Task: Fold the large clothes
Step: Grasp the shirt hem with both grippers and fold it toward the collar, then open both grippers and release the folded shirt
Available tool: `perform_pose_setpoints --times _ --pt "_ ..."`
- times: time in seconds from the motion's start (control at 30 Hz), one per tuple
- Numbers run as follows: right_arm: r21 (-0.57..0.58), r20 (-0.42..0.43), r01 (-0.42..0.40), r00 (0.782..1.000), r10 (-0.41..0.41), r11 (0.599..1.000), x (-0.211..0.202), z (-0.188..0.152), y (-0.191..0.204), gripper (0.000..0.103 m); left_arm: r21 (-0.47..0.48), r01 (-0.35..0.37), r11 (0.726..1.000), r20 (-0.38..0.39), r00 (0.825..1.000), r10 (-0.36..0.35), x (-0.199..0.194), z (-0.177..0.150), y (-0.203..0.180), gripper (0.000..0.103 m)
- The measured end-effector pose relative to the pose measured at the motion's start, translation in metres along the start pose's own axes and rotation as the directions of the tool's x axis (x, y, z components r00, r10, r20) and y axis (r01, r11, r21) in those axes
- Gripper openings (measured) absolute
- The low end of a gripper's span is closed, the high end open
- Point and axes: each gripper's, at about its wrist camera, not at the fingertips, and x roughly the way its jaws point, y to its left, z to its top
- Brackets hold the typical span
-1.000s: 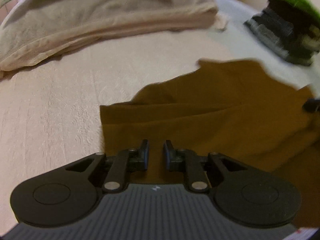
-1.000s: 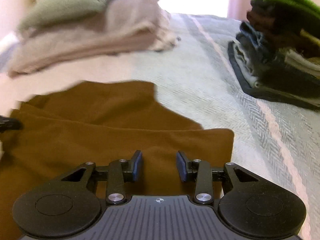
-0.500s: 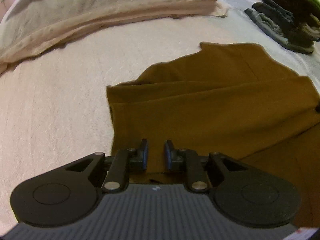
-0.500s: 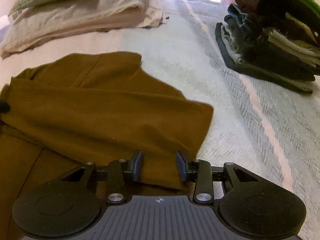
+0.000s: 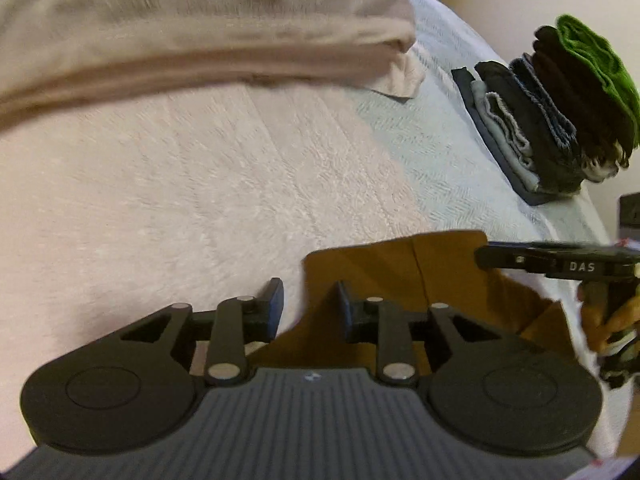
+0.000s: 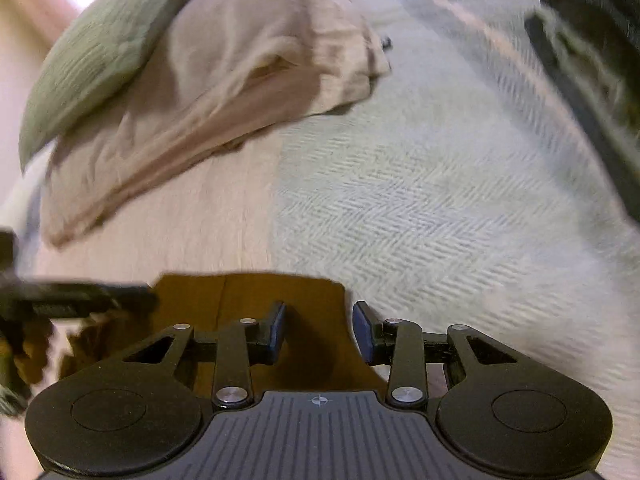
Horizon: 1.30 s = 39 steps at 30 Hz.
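Two grippers over the bed. Left wrist view: left gripper (image 5: pixel 308 304) jaws spread, just been opening, brown garment (image 5: pixel 404 280) edge between pads w/o being pinched. Right wrist view: right gripper (image 6: pixel 320 332) jaws apart, garment (image 6: pixel 248 300) under/between them on the bedspread (image 6: pixel 420 200), not pinched.

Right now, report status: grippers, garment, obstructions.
Left hand-held gripper jaws just opening, brown garment edge between them, not pinched. Right hand-held gripper open over the garment. Pillows and folded stack lie apart from it.
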Motion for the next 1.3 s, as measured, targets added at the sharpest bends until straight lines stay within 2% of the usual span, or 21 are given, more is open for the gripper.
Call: perform_pose_setpoints --times 0.13,0.17,0.2,0.27,0.33,0.4,0.5,0.53,0.6,0.63,0.7,0.77,0.8,0.87,0.93,1.03,1.1,1.17,1.2,1.23,1.3 --pt "0.132 0.021 -0.098 0.995 0.096 0.986 0.011 0.01 -0.02 0.032 -0.06 0.074 0.995 -0.017 0.997 -0.075 0.019 0.008 0.005 0.023" --pt "0.141 0.033 -0.12 0.993 0.116 0.983 0.011 0.011 -0.022 0.023 -0.05 0.08 0.996 -0.021 0.997 -0.081 0.021 0.011 0.004 0.016" --pt "0.139 0.043 -0.131 0.991 0.126 0.982 0.01 0.011 -0.024 0.006 -0.015 0.073 0.997 -0.019 0.997 -0.073 0.019 0.012 0.002 0.007" --pt "0.107 0.069 -0.133 0.99 0.126 0.985 0.002 0.009 -0.021 0.006 0.067 0.065 0.996 0.008 0.998 -0.066 0.015 0.01 -0.004 0.005" --pt "0.018 0.119 -0.131 0.985 0.128 0.991 -0.014 0.002 -0.008 0.005 0.165 0.074 0.984 0.079 0.993 -0.088 -0.001 0.002 -0.012 0.005" --pt "-0.12 0.193 -0.108 0.972 0.13 0.987 -0.037 -0.011 0.009 0.005 0.273 0.064 0.96 0.181 0.977 -0.117 -0.022 -0.015 -0.019 0.005" --pt "-0.402 0.283 -0.009 0.95 0.134 0.915 -0.07 -0.047 0.046 0.006 0.44 -0.016 0.898 0.31 0.941 -0.135 -0.052 -0.054 -0.035 0.005" --pt "-0.461 0.282 0.011 0.95 0.135 0.887 -0.075 -0.059 0.056 0.006 0.477 -0.033 0.878 0.313 0.94 -0.135 -0.059 -0.067 -0.041 0.005" --pt "-0.534 0.212 -0.006 0.967 0.141 0.845 -0.08 -0.084 0.067 0.006 0.498 -0.007 0.867 0.277 0.949 -0.152 -0.067 -0.092 -0.044 0.006" --pt "-0.535 0.162 -0.016 0.979 0.121 0.845 -0.077 -0.093 0.068 0.006 0.497 0.007 0.868 0.236 0.961 -0.143 -0.065 -0.105 -0.044 0.006" --pt "-0.494 -0.009 -0.044 0.999 0.046 0.869 -0.067 -0.109 0.066 0.008 0.502 0.024 0.865 0.143 0.984 -0.11 -0.058 -0.128 -0.043 0.007" --pt "-0.451 -0.087 -0.023 0.996 -0.019 0.892 -0.067 -0.117 0.064 0.013 0.53 0.038 0.847 0.098 0.99 -0.105 -0.06 -0.145 -0.044 0.013" --pt "-0.428 -0.083 -0.024 0.996 -0.013 0.904 -0.074 -0.116 0.065 0.016 0.53 0.051 0.847 0.084 0.99 -0.113 -0.065 -0.147 -0.045 0.013" --pt "-0.371 -0.024 0.006 1.0 -0.016 0.928 -0.092 -0.105 0.072 0.027 0.479 0.117 0.87 0.071 0.983 -0.172 -0.078 -0.141 -0.04 0.016" --pt "-0.291 0.071 0.014 0.997 0.007 0.957 -0.107 -0.093 0.076 0.045 0.414 0.155 0.897 0.141 0.963 -0.231 -0.097 -0.129 -0.036 0.016" --pt "-0.13 0.209 0.009 0.978 0.019 0.991 -0.118 -0.086 0.079 0.045 0.33 0.179 0.927 0.244 0.933 -0.266 -0.104 -0.117 -0.039 0.019" --pt "-0.123 0.201 0.03 0.98 -0.004 0.992 -0.105 -0.094 0.087 0.045 0.304 0.159 0.939 0.235 0.943 -0.235 -0.09 -0.117 -0.047 0.019" --pt "-0.199 0.143 0.101 0.987 -0.073 0.975 -0.079 -0.119 0.097 0.045 0.327 0.079 0.942 0.187 0.971 -0.147 -0.066 -0.13 -0.061 0.019" --pt "-0.252 0.111 0.184 0.981 -0.161 0.95 -0.065 -0.133 0.1 0.045 0.326 0.013 0.945 0.15 0.987 -0.066 -0.052 -0.14 -0.066 0.019" --pt "-0.307 0.096 0.265 0.964 -0.247 0.914 -0.056 -0.144 0.1 0.043 0.334 -0.024 0.942 0.13 0.991 -0.021 -0.045 -0.15 -0.07 0.019" --pt "-0.429 0.163 0.382 0.924 -0.346 0.818 -0.05 -0.166 0.108 0.042 0.349 -0.105 0.931 0.181 0.983 0.044 -0.051 -0.166 -0.076 0.019"
